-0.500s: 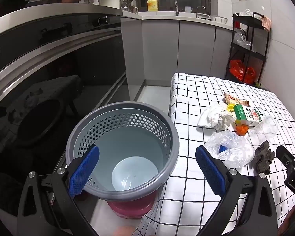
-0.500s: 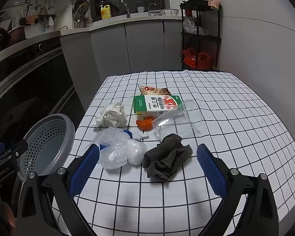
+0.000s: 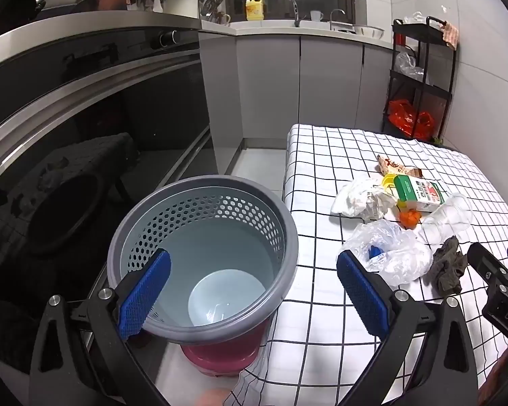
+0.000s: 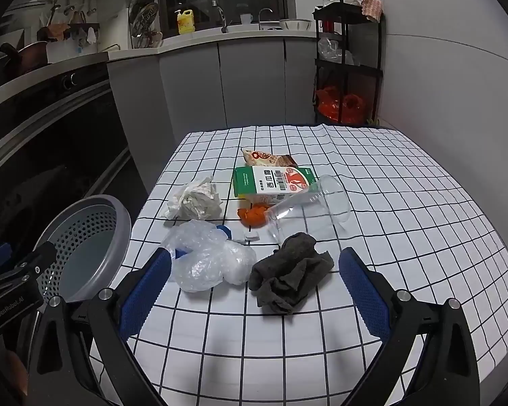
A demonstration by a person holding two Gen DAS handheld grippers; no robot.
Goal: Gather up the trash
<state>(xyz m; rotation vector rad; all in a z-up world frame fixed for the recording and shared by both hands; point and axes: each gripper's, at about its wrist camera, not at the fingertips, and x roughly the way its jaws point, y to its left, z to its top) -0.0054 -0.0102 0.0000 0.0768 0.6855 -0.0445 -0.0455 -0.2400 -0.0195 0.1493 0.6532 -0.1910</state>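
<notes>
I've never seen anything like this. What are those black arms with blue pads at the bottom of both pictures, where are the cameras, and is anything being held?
Those are hand-held grippers, one in each of a person's hands, not a robot. Each carries a wide-angle camera looking along its two fingers. One picture comes from the left gripper, which hangs over a grey perforated bin beside the table. The other comes from the right gripper, above a checked tablecloth. On the cloth lie a dark rag, a crumpled plastic bag, a white paper wad, a green carton, a tipped clear cup, a snack wrapper and an orange scrap. Both grippers are wide open and hold nothing.
</notes>
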